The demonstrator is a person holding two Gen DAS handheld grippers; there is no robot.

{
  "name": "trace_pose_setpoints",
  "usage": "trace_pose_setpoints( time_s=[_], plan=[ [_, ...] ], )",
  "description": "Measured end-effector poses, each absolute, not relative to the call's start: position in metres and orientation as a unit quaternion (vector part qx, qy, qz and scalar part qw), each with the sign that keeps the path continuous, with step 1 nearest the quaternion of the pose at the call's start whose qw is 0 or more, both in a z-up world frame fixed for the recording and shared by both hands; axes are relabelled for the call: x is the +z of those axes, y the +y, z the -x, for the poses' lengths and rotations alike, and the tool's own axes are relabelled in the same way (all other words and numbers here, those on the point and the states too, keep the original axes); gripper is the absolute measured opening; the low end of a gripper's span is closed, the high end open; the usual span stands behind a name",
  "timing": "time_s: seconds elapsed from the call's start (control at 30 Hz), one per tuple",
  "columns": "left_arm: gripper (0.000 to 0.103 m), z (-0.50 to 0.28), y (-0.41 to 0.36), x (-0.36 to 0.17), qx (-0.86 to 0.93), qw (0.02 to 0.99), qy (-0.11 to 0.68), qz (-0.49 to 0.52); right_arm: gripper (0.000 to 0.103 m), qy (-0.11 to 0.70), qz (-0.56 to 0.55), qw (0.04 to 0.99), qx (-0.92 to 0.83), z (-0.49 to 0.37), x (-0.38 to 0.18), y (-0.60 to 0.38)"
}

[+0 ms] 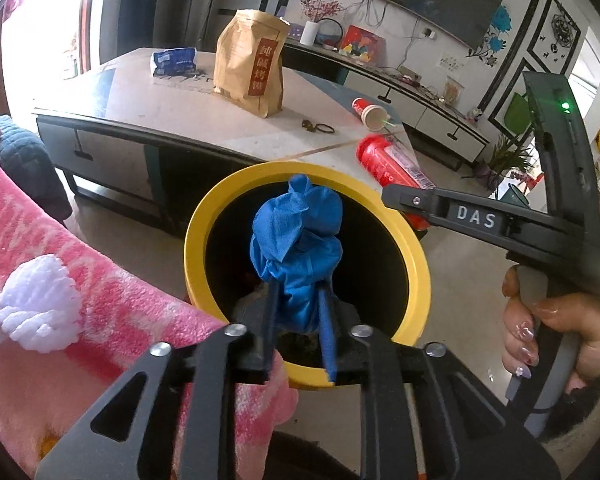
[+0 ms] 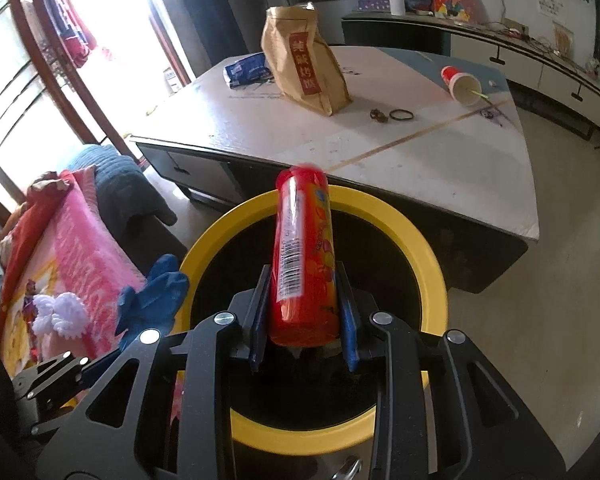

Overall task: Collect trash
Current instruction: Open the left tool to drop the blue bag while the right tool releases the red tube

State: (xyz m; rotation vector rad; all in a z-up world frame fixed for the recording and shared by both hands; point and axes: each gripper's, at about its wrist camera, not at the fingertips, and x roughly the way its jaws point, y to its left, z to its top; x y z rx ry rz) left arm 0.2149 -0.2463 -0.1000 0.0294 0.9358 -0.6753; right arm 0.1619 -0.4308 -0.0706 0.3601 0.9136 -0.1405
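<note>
A yellow-rimmed black bin (image 1: 204, 220) stands on the floor below both grippers. In the left wrist view a crumpled blue glove (image 1: 296, 240) stands upright between the fingers of my left gripper (image 1: 299, 290), over the bin's mouth. The pads flank its lower end loosely, with a thin gap at the left pad. In the right wrist view a red snack tube (image 2: 304, 260) lies along my right gripper (image 2: 302, 273) above the bin (image 2: 432, 280). Slim gaps show at both pads and the tube's far end is blurred. The same glove (image 2: 152, 300) shows at the left.
A low coffee table (image 2: 380, 168) behind the bin carries a brown paper bag (image 2: 304, 68), a blue packet (image 2: 246, 68), a tipped red paper cup (image 2: 460, 84) and a hair tie (image 2: 402, 115). A pink blanket (image 1: 80, 280) covers the sofa on the left. A hand (image 1: 556, 332) holds the right gripper's handle.
</note>
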Motion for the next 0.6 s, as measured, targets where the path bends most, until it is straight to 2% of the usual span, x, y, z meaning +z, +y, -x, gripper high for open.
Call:
trace_pose_setpoints(
  time_s=[0.03, 0.07, 0.13, 0.23, 0.33, 0.6],
  plan=[
    [0.044, -0.215, -0.245, -0.101, -0.313, 0.840, 0.442, -0.012, 0.037, 0.438, -0.174, 0.879, -0.070, -0.161, -0.071, -0.432],
    [0.059, -0.216, -0.243, -0.101, -0.310, 0.841, 0.442, -0.009, 0.039, 0.436, -0.175, 0.880, -0.071, -0.161, -0.071, -0.432],
    [0.071, -0.216, -0.238, -0.100, -0.303, 0.845, 0.441, 0.000, 0.047, 0.431, -0.174, 0.882, -0.075, -0.160, -0.069, -0.432],
    [0.093, -0.215, -0.231, -0.095, -0.291, 0.853, 0.434, 0.005, 0.049, 0.426, -0.173, 0.885, -0.076, -0.159, -0.067, -0.432],
    [0.096, -0.214, -0.223, -0.089, -0.280, 0.859, 0.428, 0.010, 0.051, 0.423, -0.172, 0.886, -0.076, -0.160, -0.065, -0.430],
    [0.096, -0.206, -0.201, -0.073, -0.253, 0.878, 0.405, 0.025, 0.055, 0.409, -0.163, 0.895, -0.068, -0.159, -0.055, -0.421]
  ],
)
